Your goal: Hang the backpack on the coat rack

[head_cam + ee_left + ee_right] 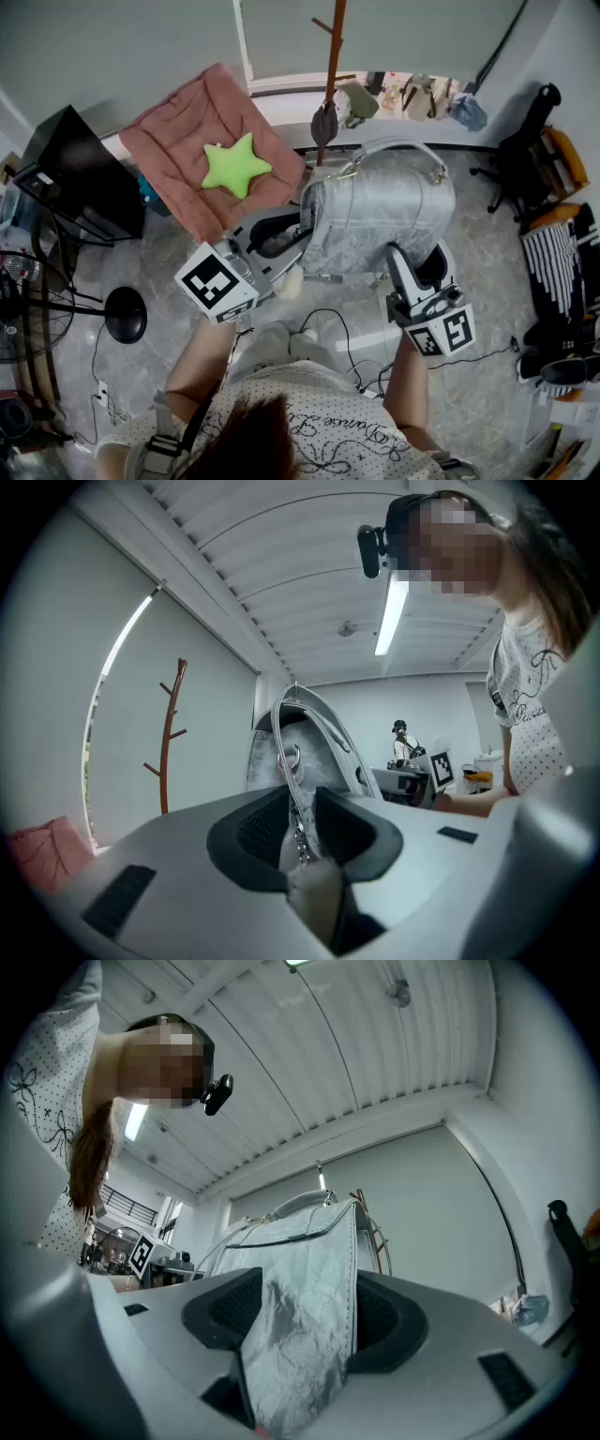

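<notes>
A silver backpack (384,220) is held up off the floor between both grippers in the head view. My left gripper (292,230) is at its left side, shut on a thin strap with a chain (296,822) that runs up to the backpack (314,747). My right gripper (414,261) is under its right lower side, shut on a fold of the silver fabric (305,1335). The brown coat rack (333,56) stands just beyond the backpack, with a small dark bag (324,122) hanging on it. The rack (169,733) shows left of the backpack in the left gripper view, and partly hidden behind it in the right gripper view.
A pink cushion (187,122) with a green star pillow (234,165) lies to the left of the rack. A black screen (80,178) and a fan base (125,314) stand further left. An office chair (525,159) is at the right. Cables (328,323) lie on the floor.
</notes>
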Motion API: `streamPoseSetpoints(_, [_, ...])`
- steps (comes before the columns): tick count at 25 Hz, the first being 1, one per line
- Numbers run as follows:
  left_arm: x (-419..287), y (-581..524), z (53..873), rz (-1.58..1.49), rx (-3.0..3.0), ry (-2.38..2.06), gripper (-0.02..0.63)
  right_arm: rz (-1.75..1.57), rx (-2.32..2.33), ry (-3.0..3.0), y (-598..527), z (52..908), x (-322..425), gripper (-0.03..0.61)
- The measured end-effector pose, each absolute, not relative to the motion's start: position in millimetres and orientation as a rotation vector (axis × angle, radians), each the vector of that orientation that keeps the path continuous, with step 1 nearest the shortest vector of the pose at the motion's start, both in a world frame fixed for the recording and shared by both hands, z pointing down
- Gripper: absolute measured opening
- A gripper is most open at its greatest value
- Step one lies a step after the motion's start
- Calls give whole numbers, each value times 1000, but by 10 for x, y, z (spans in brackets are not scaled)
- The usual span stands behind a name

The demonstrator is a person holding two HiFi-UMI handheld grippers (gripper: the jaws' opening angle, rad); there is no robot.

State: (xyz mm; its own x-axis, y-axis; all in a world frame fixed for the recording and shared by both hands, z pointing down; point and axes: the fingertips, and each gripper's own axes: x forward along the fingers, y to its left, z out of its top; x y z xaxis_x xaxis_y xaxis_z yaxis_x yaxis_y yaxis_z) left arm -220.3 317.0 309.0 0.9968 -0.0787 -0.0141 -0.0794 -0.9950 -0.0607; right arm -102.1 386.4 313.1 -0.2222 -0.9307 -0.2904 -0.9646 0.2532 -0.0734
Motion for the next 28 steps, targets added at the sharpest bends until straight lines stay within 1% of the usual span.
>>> streamPoseSetpoints(20, [-2029,3100,2938,88,-2963,146,57,255,-1691,2241,3860,2943,-812,241])
streamPoseSetpoints(24, [-1915,2892,2872,117,-2945,145,55,273,-1688,2233,3686,2870,-696,230])
streamPoseSetpoints(28, [-1676,2304,2854,117,-2974,138,52,270,-1700,2226,3116,2817,-465,225])
